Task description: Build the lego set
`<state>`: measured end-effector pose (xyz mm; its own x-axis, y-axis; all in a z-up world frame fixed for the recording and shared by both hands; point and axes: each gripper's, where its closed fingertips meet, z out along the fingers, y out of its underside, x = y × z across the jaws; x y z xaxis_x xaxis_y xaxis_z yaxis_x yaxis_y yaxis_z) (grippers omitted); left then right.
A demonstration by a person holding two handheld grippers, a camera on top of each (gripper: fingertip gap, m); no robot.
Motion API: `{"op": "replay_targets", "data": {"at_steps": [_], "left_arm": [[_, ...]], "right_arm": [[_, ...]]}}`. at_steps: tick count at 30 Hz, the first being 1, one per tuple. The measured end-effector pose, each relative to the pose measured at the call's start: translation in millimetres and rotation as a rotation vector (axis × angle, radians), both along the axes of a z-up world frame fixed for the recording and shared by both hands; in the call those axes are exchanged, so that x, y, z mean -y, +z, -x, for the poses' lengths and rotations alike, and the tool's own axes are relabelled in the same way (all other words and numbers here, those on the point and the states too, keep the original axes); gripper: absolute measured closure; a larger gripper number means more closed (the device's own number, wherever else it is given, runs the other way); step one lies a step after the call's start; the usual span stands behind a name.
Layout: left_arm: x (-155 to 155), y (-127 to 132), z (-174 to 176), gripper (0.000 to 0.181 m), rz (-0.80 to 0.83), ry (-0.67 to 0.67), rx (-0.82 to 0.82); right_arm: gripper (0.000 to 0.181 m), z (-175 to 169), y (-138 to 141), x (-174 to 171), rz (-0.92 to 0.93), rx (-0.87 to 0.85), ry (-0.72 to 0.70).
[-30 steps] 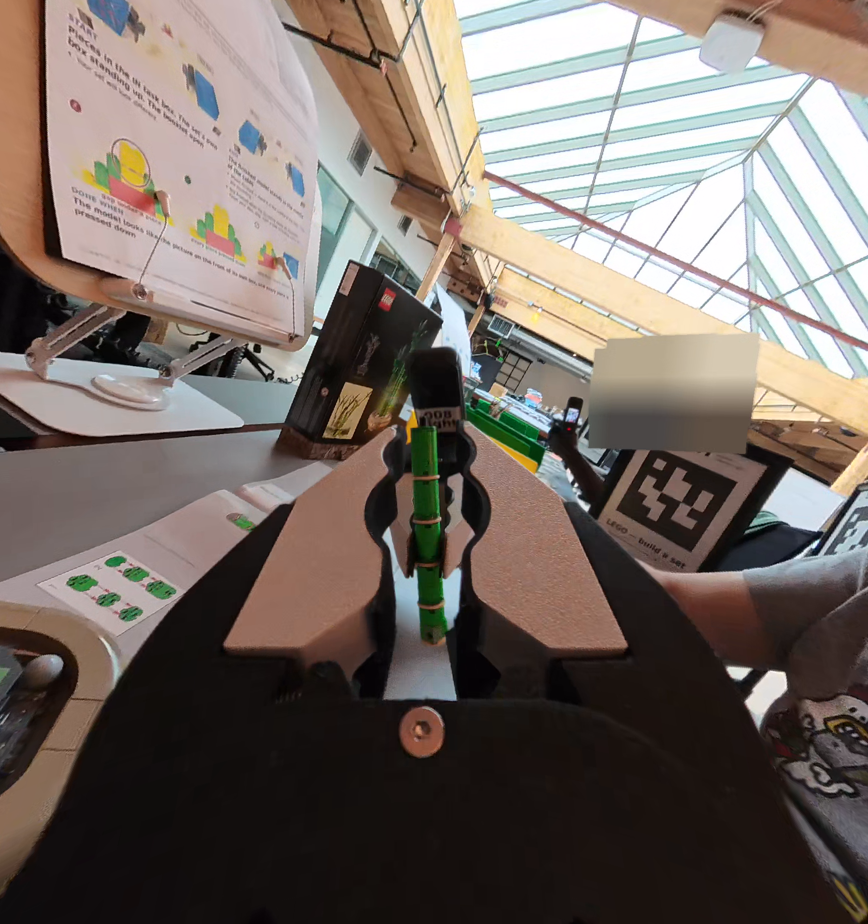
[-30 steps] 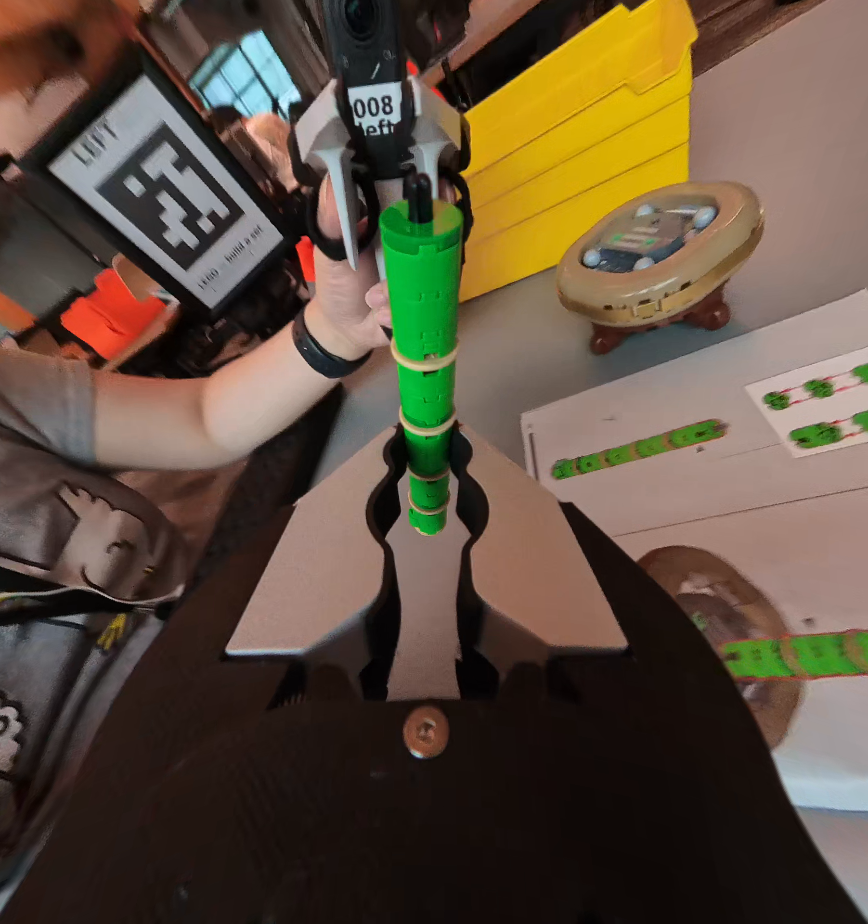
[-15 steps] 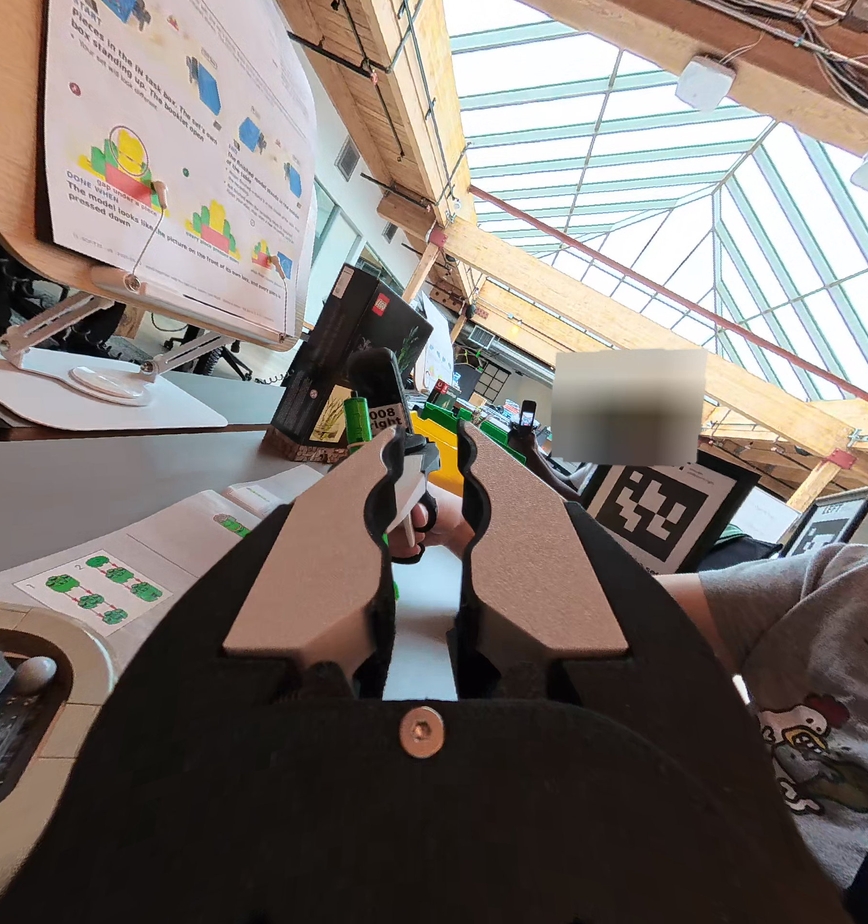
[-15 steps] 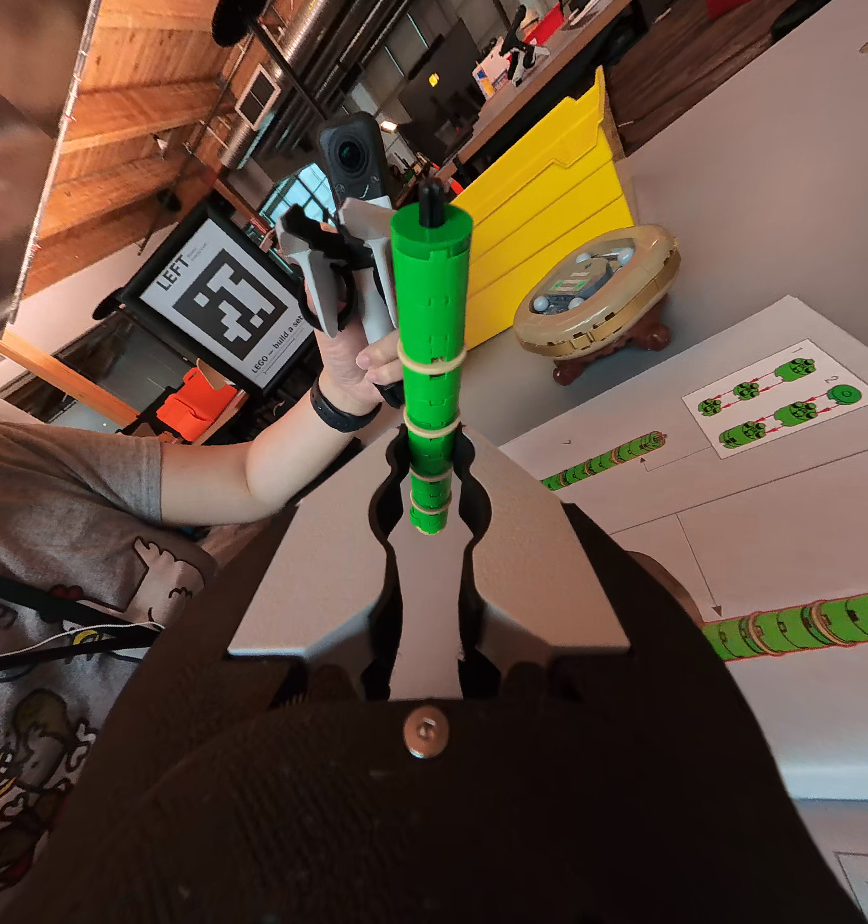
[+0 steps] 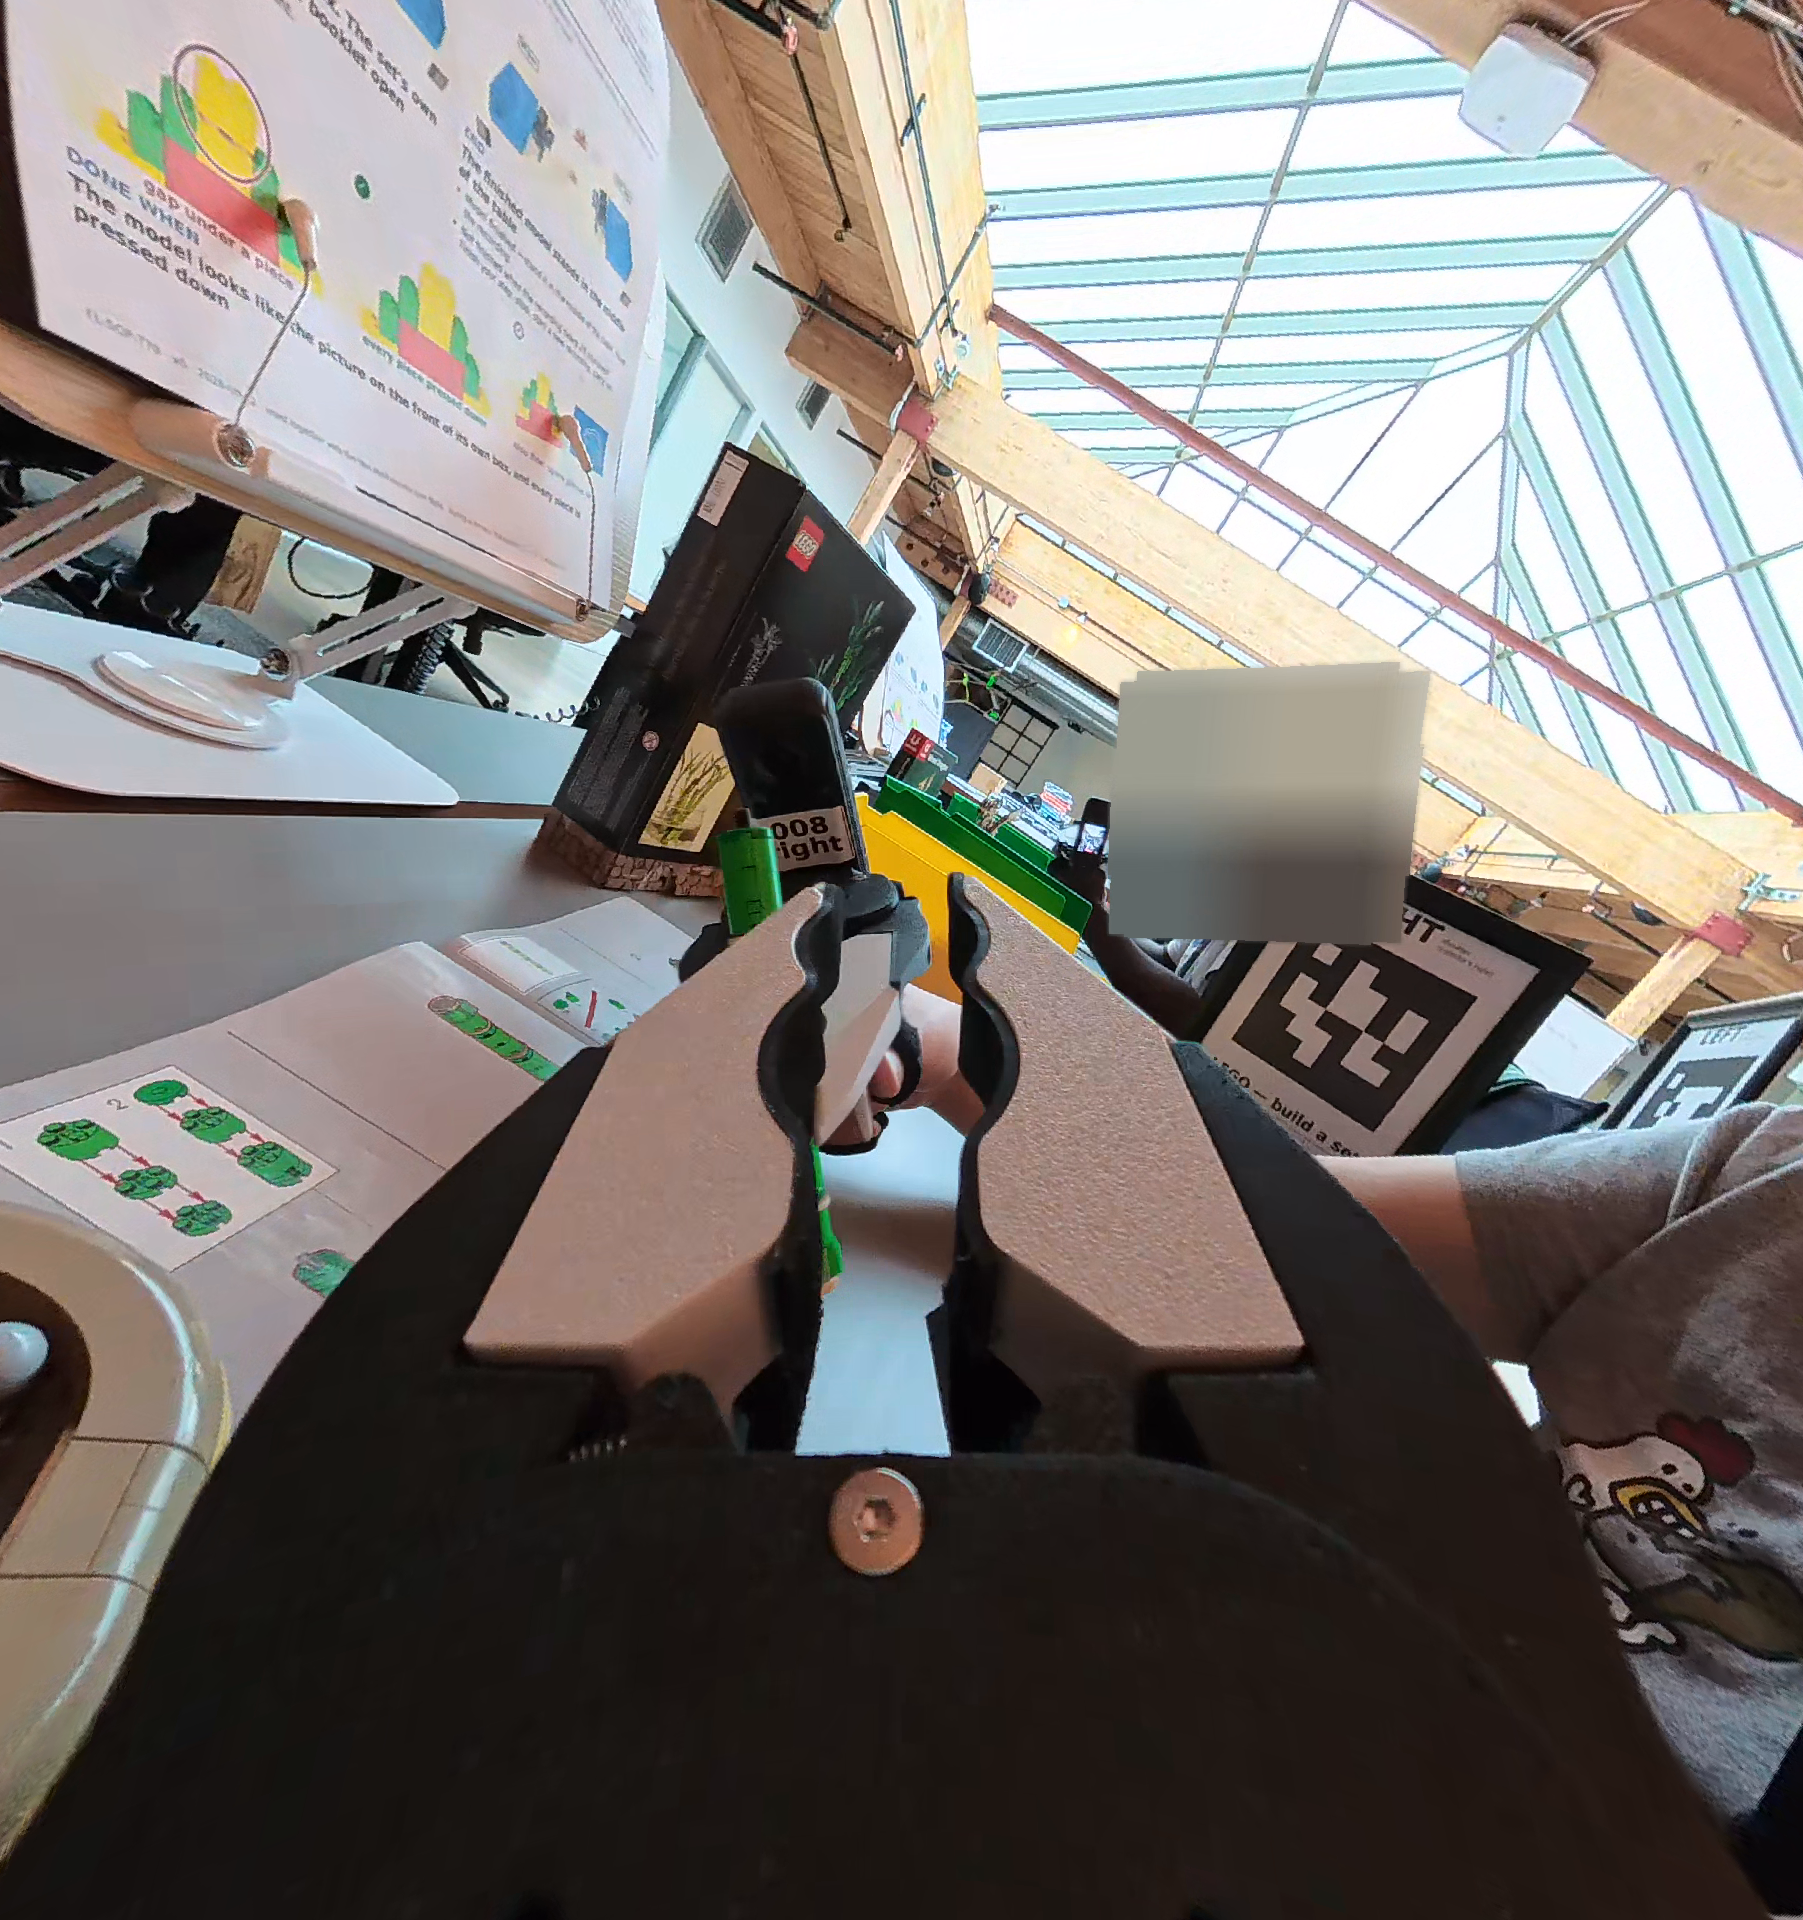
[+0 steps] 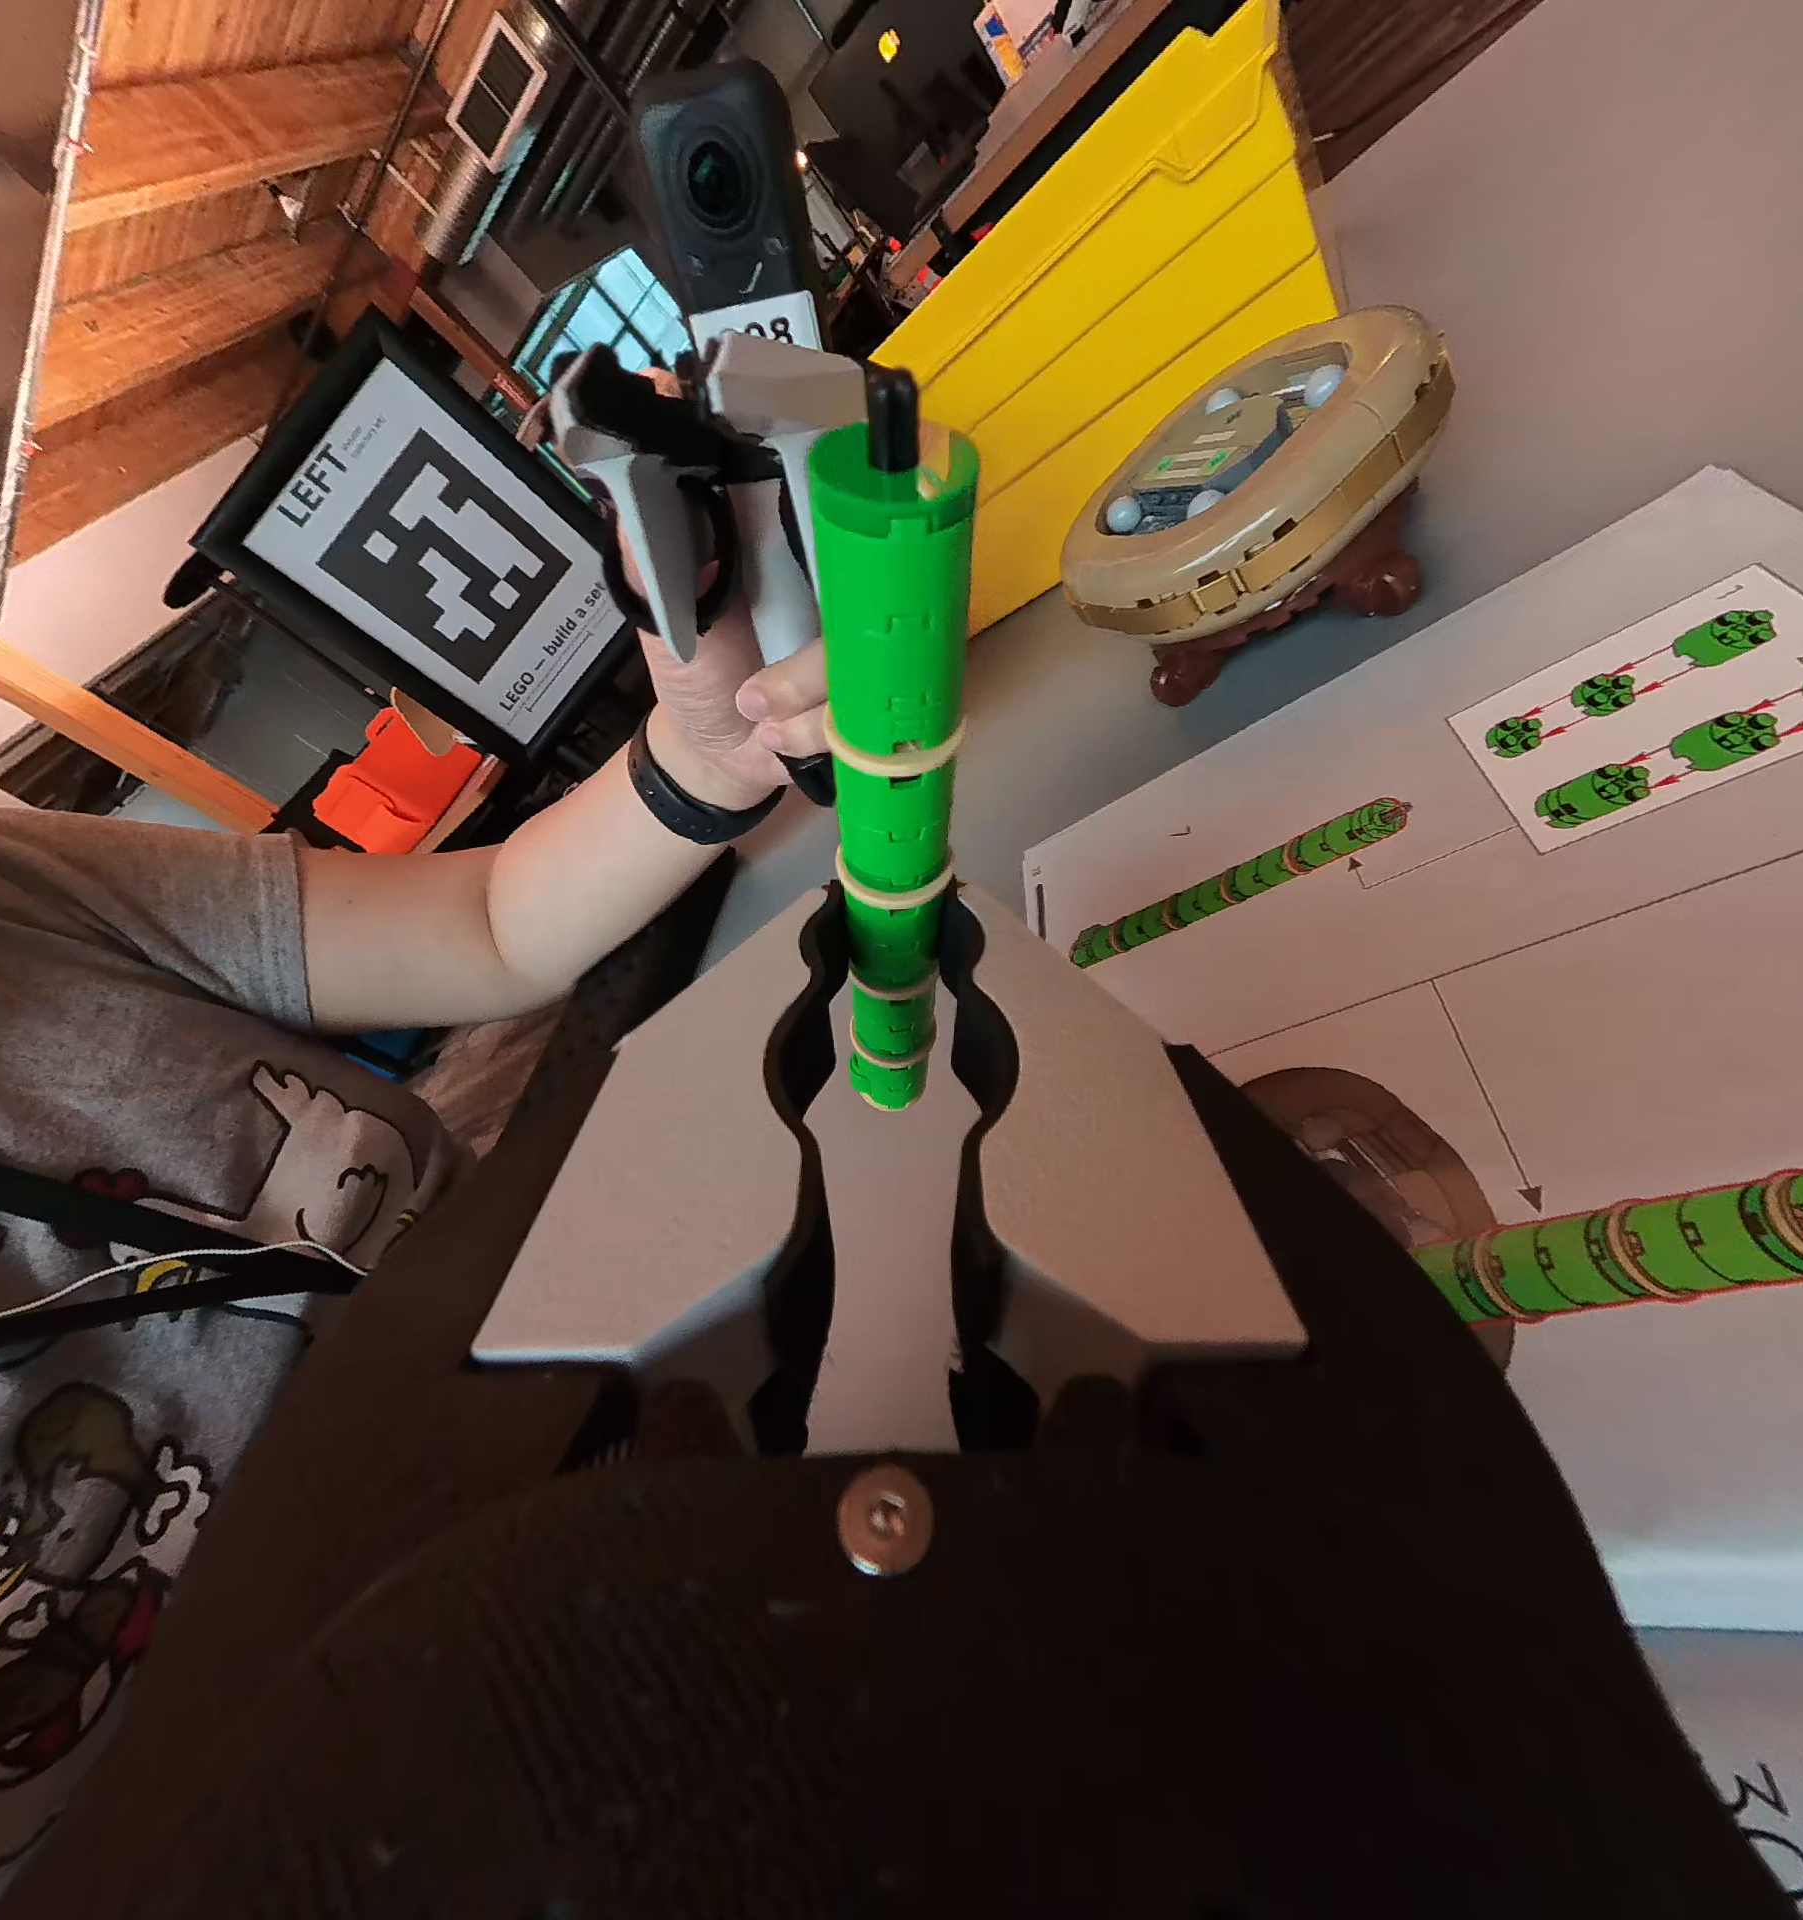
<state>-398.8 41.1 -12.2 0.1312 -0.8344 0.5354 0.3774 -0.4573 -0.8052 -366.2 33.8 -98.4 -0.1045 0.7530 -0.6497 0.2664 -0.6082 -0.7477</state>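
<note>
My right gripper (image 6: pixel 892 914) is shut on the lower end of a green bamboo stalk (image 6: pixel 892 665) built of round bricks with tan rings. A black axle (image 6: pixel 889 416) sticks out of its top. The stalk points away from me, in the air over the table. My left gripper (image 5: pixel 881 914) is open and empty. In the right wrist view it (image 6: pixel 710 540) is just left of the stalk's top, apart from it. In the left wrist view the stalk (image 5: pixel 749 878) shows left of my left finger, mostly hidden by it.
A tan round pot on brown feet (image 6: pixel 1261 499) stands on the grey table, close by in the left wrist view (image 5: pixel 97 1455). An open instruction booklet (image 6: pixel 1499 883) lies flat. A yellow bin (image 6: pixel 1136 260), a black set box (image 5: pixel 731 675), a sheet stand (image 5: pixel 336 260) and a framed marker sign (image 6: pixel 429 540) stand around. My right fingertips sit around 9 cm from my left ones.
My left gripper opened, let go of the stalk's upper part and drew back to the side. My right gripper kept the stalk and swung away from the left one.
</note>
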Motion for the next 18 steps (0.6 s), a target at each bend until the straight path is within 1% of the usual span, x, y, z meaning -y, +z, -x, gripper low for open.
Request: {"op": "replay_targets", "data": {"at_steps": [1,6,10,18], "left_arm": [[-1,0,1,0.163,0.002,0.003,0.003],[-2,1,4,0.163,0.016,0.001,0.028],[-1,4,6,0.163,0.008,0.004,0.038],[-3,1,5,0.163,0.016,0.006,0.032]], "right_arm": [[0.165,-1,1,1,0.007,-0.009,0.006],[0.166,-5,5,4,0.038,-0.042,0.031],[0.166,-4,8,9,0.026,-0.043,0.053],[0.166,-6,10,12,0.02,-0.047,0.07]]}}
